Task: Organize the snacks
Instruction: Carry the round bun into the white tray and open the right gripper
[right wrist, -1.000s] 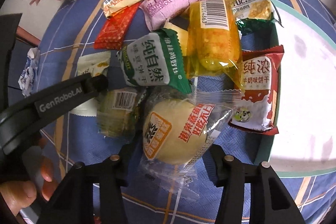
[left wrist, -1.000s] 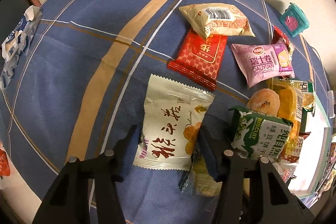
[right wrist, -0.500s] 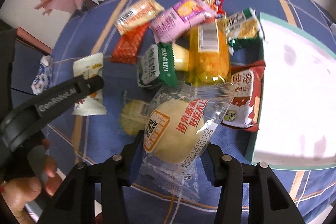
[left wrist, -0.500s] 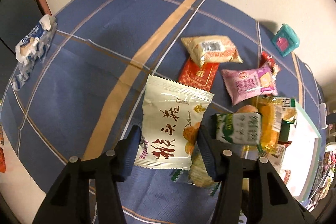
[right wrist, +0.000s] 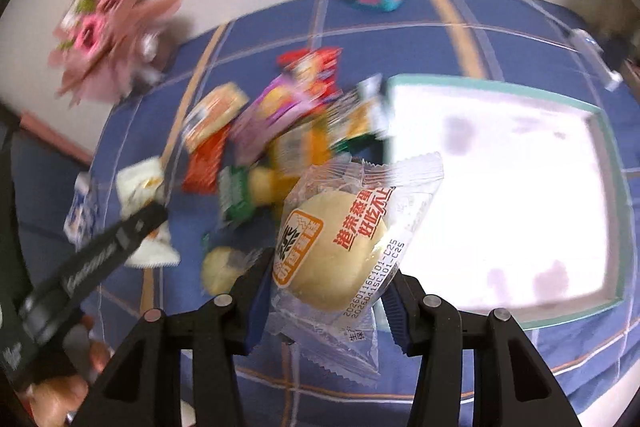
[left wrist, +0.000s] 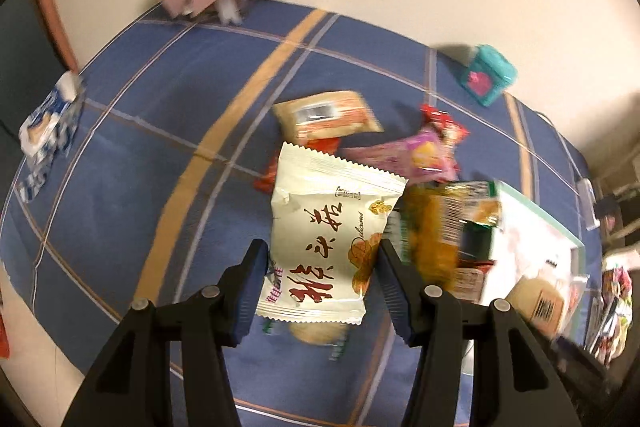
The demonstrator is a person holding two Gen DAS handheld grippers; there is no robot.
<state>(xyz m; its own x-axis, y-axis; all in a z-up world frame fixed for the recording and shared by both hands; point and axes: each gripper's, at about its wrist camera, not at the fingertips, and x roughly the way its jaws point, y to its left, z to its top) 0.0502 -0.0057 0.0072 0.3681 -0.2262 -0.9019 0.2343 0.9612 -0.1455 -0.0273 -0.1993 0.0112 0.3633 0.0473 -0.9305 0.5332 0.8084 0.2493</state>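
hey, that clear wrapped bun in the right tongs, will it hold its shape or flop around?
The bun looks soft and probably squashes if pinched hard. Its loose clear wrapper hangs crinkled below the right tongs, so it may slip. It is likely light.

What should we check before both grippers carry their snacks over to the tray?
1. Left gripper shut on the white pastry packet: ok.
2. Right gripper shut on the clear-wrapped steamed cake: ok.
3. Both packets lifted off the blue plaid tablecloth: ok.
4. White tray has free floor: ok, nothing visible inside.
5. Snack pile clear of the tray rim: not ok, packets crowd its left edge.
6. Grip depth on the cake: cannot tell.
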